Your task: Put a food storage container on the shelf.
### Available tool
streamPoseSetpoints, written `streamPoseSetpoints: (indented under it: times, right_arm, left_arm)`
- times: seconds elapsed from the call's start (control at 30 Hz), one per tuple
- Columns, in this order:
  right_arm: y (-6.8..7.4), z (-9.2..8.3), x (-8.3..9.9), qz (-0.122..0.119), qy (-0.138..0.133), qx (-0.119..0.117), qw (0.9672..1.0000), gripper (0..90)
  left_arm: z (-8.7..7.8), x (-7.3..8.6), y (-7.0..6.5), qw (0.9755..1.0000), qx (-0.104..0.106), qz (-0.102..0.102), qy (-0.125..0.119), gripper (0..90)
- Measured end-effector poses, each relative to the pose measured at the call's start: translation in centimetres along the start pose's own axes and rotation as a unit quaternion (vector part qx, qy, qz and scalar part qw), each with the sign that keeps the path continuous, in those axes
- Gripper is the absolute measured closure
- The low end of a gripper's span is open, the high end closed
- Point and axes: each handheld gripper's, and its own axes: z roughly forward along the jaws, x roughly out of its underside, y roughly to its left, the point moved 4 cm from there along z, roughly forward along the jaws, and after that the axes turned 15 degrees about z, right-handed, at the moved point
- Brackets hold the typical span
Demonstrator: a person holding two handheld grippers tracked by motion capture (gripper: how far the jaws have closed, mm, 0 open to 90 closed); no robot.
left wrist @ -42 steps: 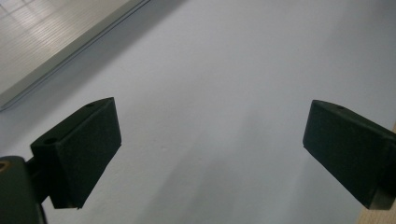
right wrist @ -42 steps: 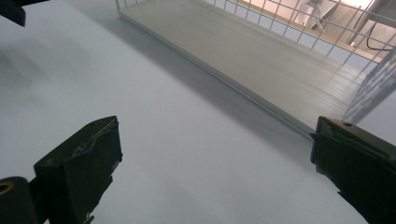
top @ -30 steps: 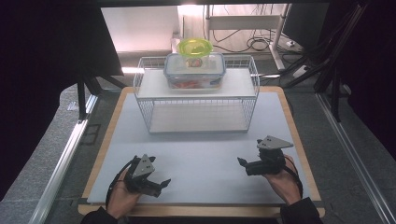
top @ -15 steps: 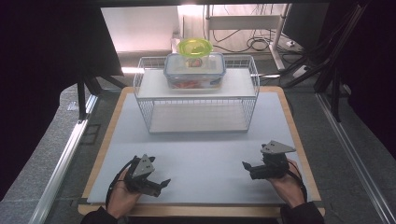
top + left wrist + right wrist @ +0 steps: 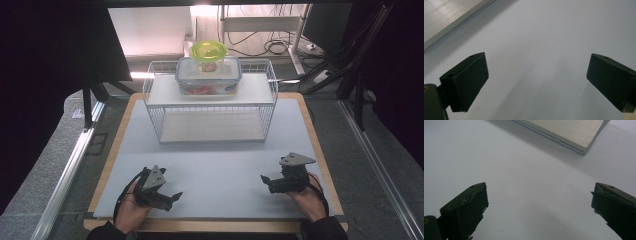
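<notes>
Your left gripper [image 5: 172,196] rests low on the white mat [image 5: 220,170], jaws spread wide with nothing between them. Your right gripper [image 5: 265,181] sits likewise, jaws apart and empty. The clear lidded container [image 5: 208,76] stands atop the wire rack [image 5: 210,102], well apart from both, a green bowl [image 5: 209,50] just behind it.

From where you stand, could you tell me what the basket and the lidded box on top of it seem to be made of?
The basket: thin white-coated metal wire, judging by its open grid. The lidded box: clear glossy plastic, probably, since reddish contents show through; its lid rim looks blue.
</notes>
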Motion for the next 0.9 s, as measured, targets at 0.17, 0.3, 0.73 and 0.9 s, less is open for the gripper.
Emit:
streamPoseSetpoints:
  times: [0.17,0.3,0.73,0.9]
  right_arm:
    - [-0.2,0.4,0.3,0.007,0.008,-0.005,0.9999,0.6]
    - [-0.4,0.6,0.6,0.011,0.016,-0.007,0.9998,0.3]
    - [-0.5,1.4,1.2,0.003,0.05,-0.001,0.9988,0.0]
    - [-0.5,1.5,1.2,0.001,0.051,0.0,0.9987,0.0]
  left_arm:
    - [0.2,0.1,0.0,1.0,0.001,0.001,0.005,3.5]
    - [0.2,0.2,0.0,1.0,0.002,0.0,0.008,3.4]
    - [0.4,0.2,-0.1,0.9999,0.006,0.003,0.01,3.3]
    - [0.4,0.1,-0.1,0.9999,0.005,0.003,0.009,3.3]
